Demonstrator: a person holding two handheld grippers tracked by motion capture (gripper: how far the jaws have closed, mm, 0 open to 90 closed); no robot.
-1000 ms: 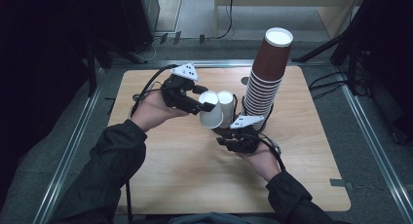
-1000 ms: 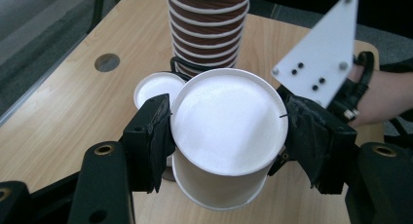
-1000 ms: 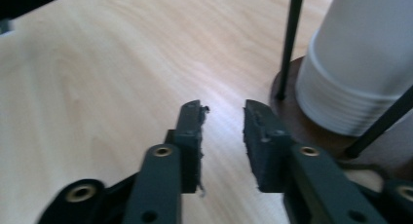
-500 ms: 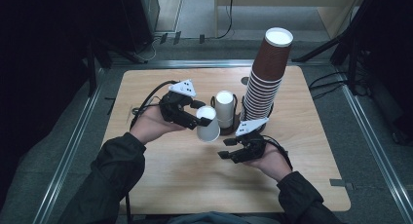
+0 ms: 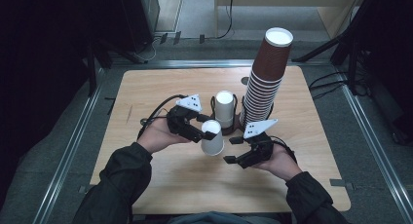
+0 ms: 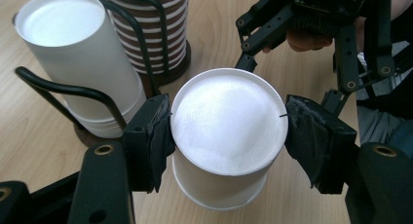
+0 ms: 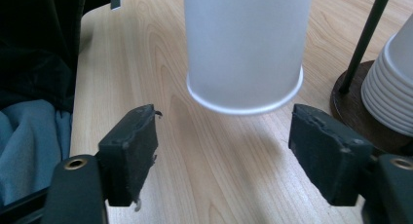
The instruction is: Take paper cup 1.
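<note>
One white paper cup (image 5: 213, 137), turned upside down with its closed base uppermost, is held clear of the light wooden tabletop (image 5: 146, 92), near the middle of the table in the high view. It is clamped at its upper end between the two black padded jaws of the left gripper (image 5: 204, 131); in the left gripper view both pads are seen pressed against opposite sides of the cup (image 6: 226, 136) just below its base. The cup's open rim hangs downward, and in the right gripper view that rim is seen above the wood, with a soft shadow thrown beneath the cup (image 7: 246, 48).

The right gripper (image 5: 233, 150) is held just beside the cup, on the person's right, with its jaws set wide apart and nothing between them; they have just been opening. In the right gripper view the pads stand on either side below the cup's rim, not touching it.

Behind the cup, a short stack of white paper cups (image 5: 224, 108) is seated upside down in a black wire holder on a dark round base (image 5: 234, 118). Just beside it, a tall leaning stack of brown ribbed paper cups (image 5: 265, 78) is stood in the same kind of holder. Dark sleeves (image 5: 117, 180) are seen entering from the bottom edge of the high view.
</note>
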